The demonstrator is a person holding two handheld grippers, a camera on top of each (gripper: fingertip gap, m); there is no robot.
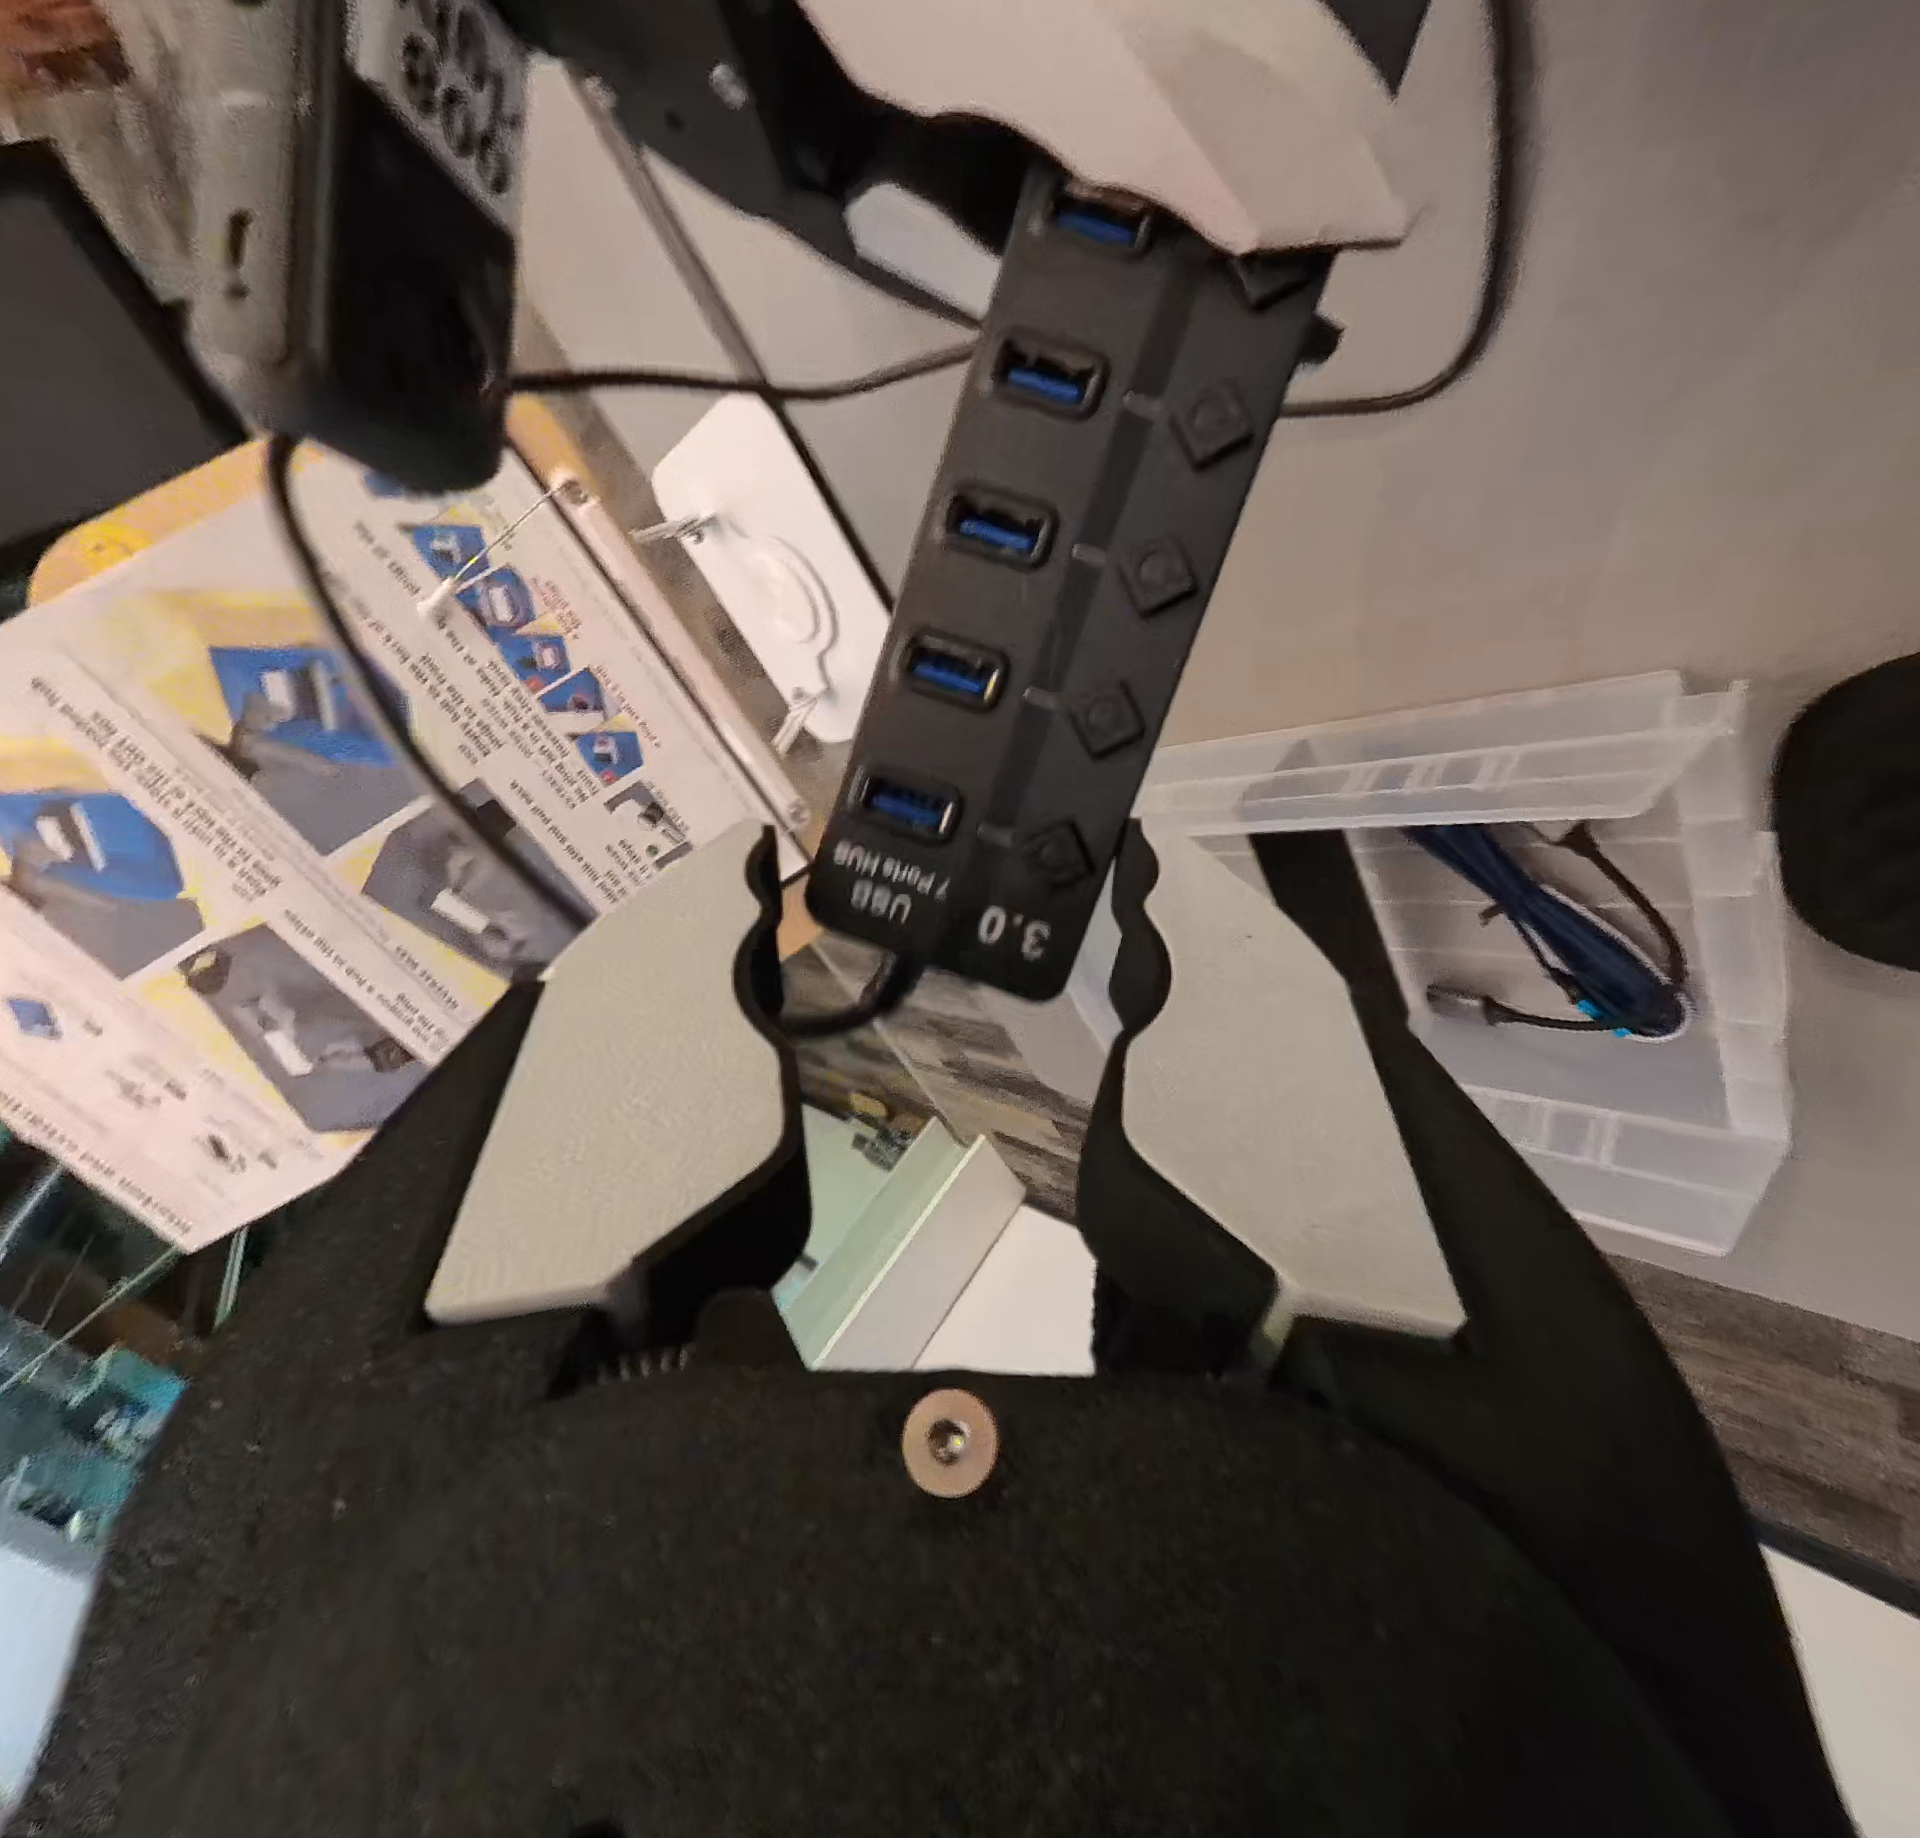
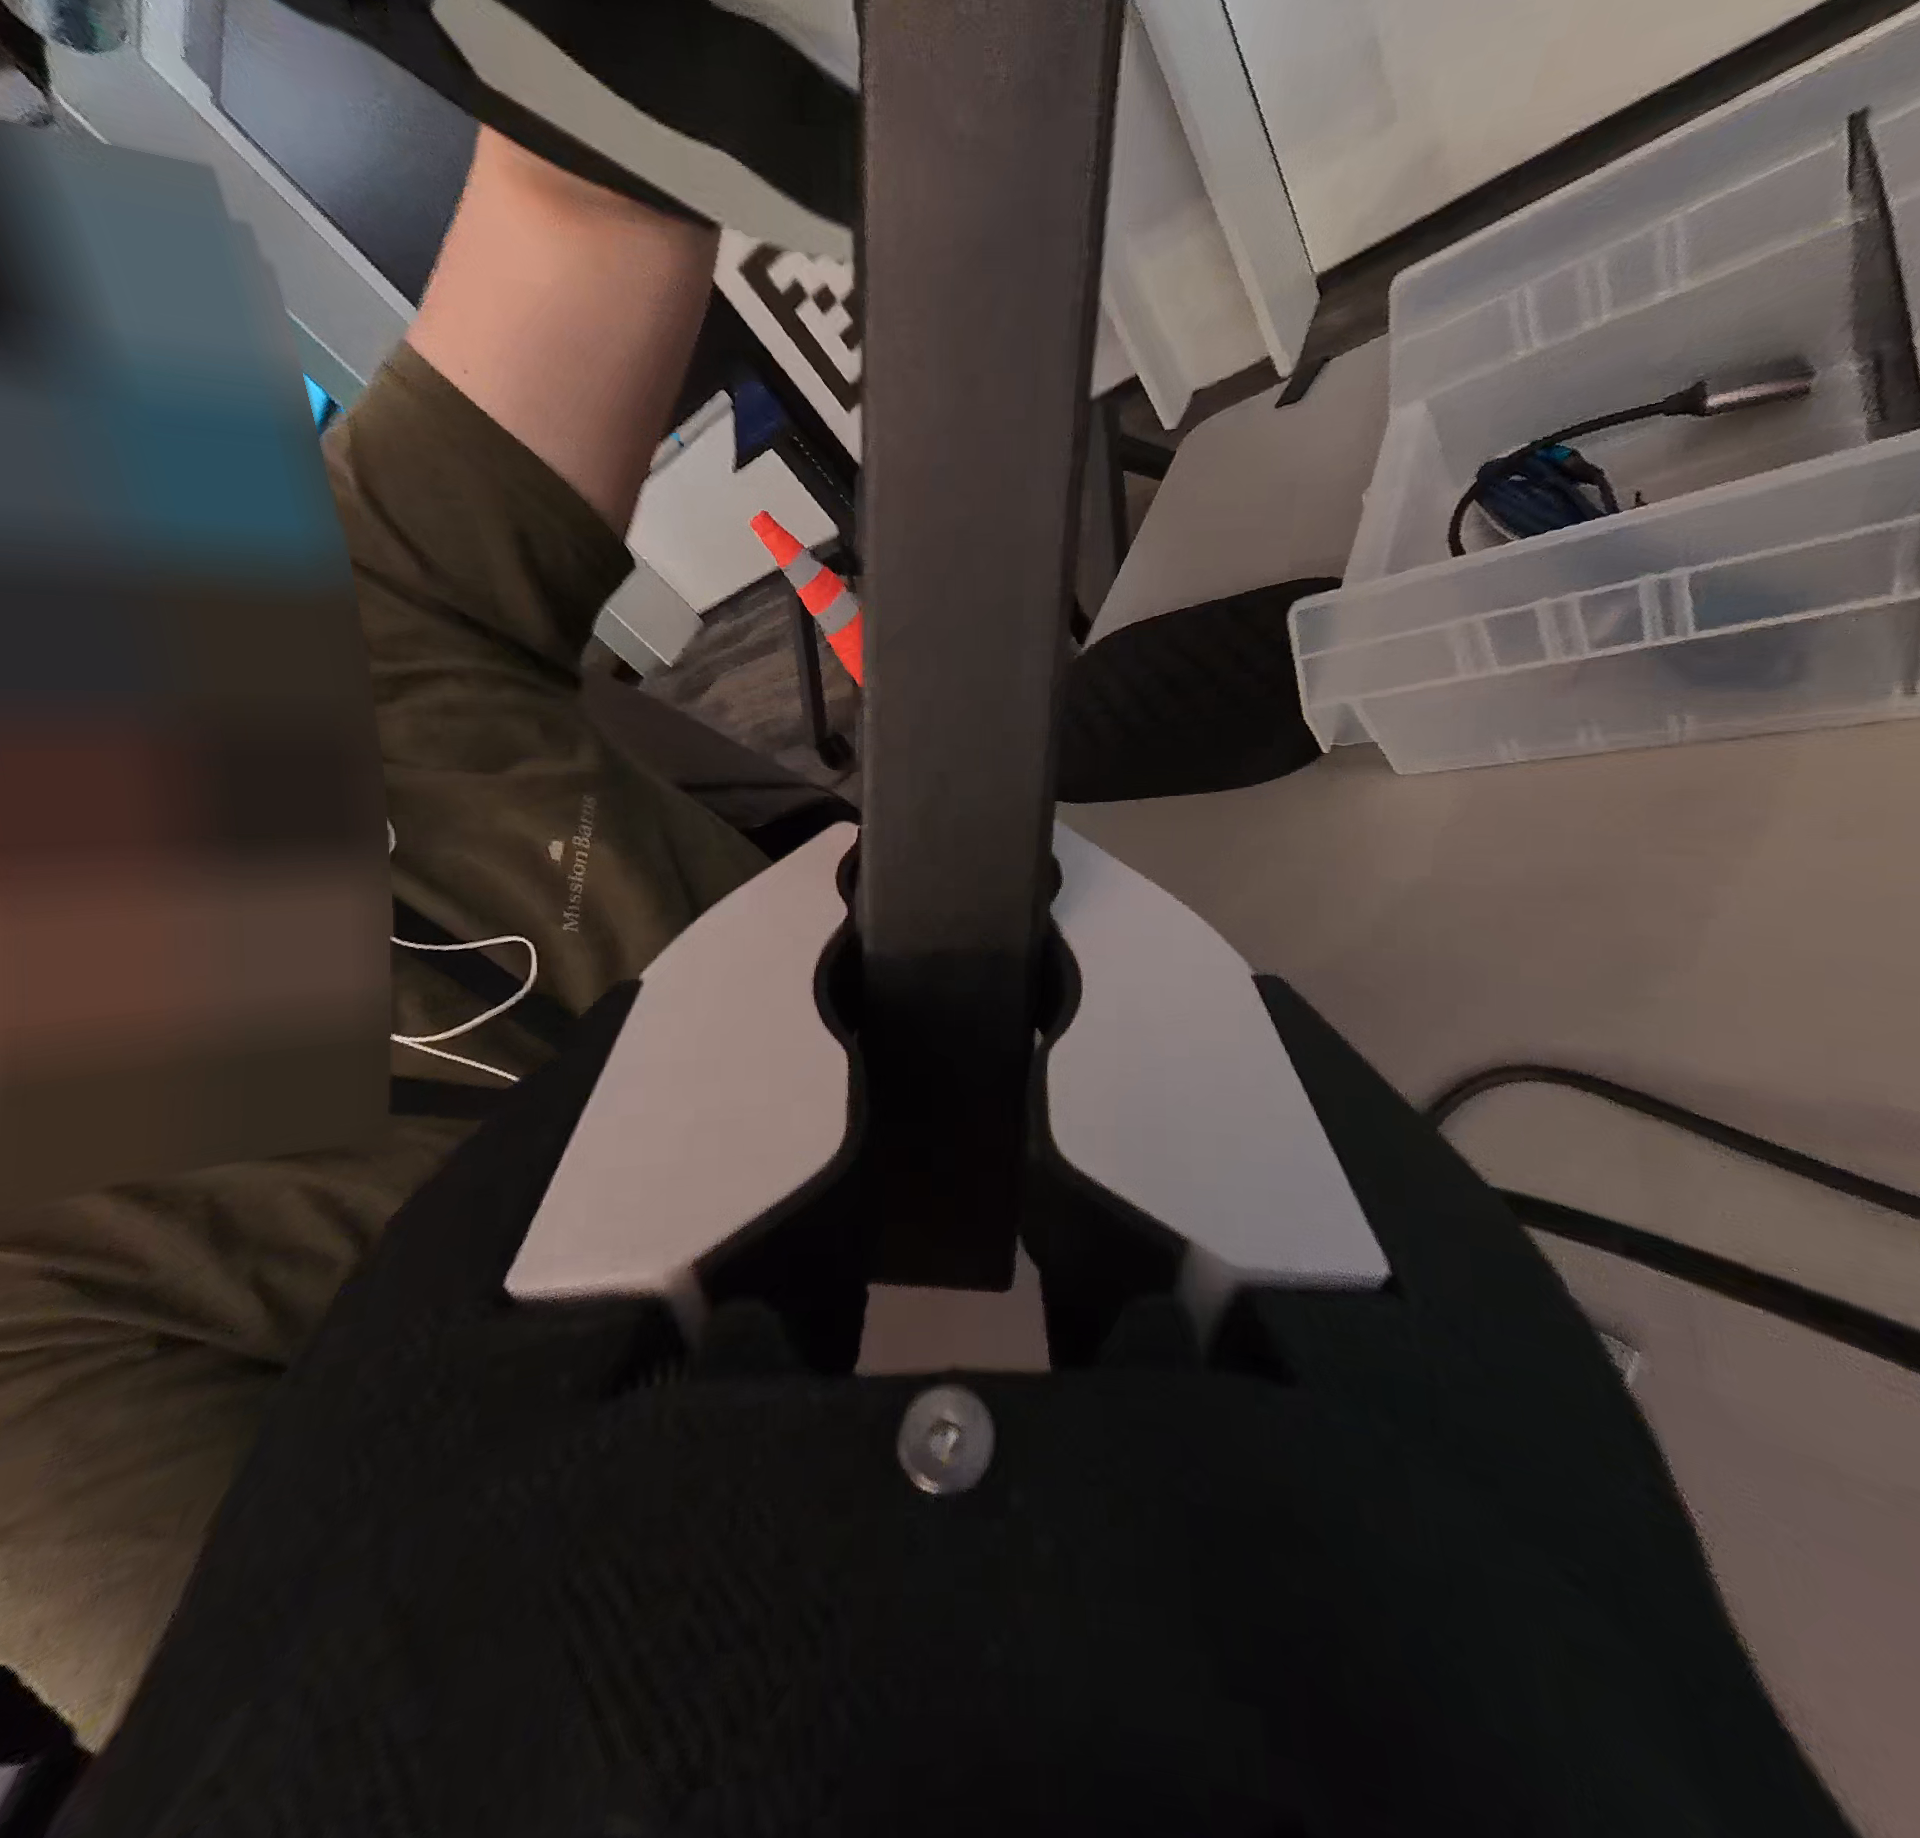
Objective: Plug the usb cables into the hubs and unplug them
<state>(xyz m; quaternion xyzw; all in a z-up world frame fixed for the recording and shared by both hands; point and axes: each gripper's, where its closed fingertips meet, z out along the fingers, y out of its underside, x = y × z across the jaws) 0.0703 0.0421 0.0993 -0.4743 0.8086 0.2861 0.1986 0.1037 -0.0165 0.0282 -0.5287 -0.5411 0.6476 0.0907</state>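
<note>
Five empty blue ports face up along the hub (image 1: 1049, 583), lifted above the desk (image 1: 1662, 334). The right gripper (image 2: 948, 915) clamps its far end, probably steadying it; the left gripper (image 1: 951, 905) hangs wide at the near end, touching nothing.

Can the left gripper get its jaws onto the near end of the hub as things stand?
Probably yes. The left gripper is open with the hub's near end between its tips, nothing blocking. The right gripper holds the far end.
</note>
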